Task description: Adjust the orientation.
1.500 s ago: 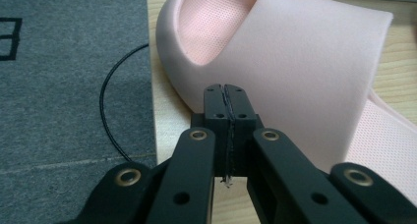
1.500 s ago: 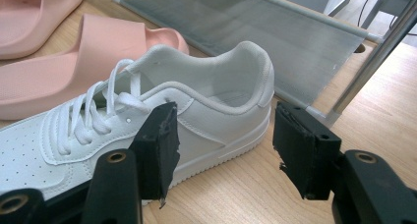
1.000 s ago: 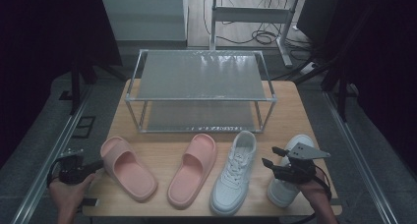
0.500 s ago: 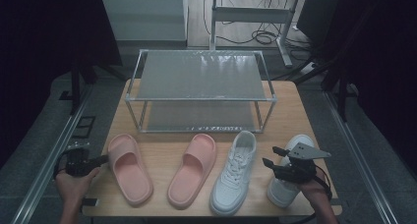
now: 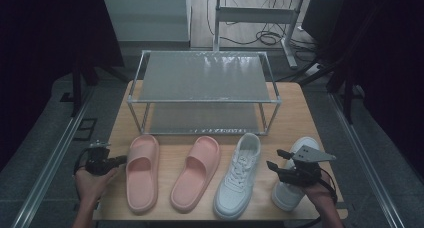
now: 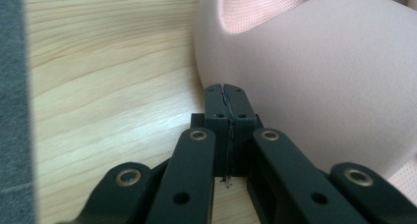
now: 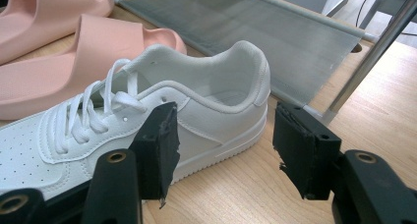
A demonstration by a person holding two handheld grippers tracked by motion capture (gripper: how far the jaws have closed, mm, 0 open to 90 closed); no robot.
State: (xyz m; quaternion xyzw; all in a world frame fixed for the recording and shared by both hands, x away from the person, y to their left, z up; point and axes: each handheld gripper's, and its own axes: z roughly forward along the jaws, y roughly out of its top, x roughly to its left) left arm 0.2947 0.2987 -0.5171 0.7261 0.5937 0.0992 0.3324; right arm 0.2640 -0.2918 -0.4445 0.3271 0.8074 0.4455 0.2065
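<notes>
Two pink slippers and two white sneakers lie in a row on the wooden table (image 5: 300,113). My left gripper (image 5: 120,160) is shut with nothing in it, its tips at the outer side of the left slipper (image 5: 141,173). In the left gripper view the closed jaws (image 6: 227,94) rest against that slipper's strap (image 6: 319,71). My right gripper (image 5: 276,159) is open, hovering over the right sneaker (image 5: 286,194) and pointing at the left sneaker (image 5: 239,175). In the right gripper view the open gripper (image 7: 226,140) faces the left sneaker's heel (image 7: 231,96).
A two-tier metal rack (image 5: 205,78) with mesh shelves stands behind the shoes; its lower shelf (image 7: 275,42) shows past the sneaker. The second pink slipper (image 5: 196,172) lies between the left slipper and the sneakers. Floor rails run along both sides of the table.
My left gripper has moved right, from the table's left edge up to the side of the left pink slipper. The right gripper has stayed still.
</notes>
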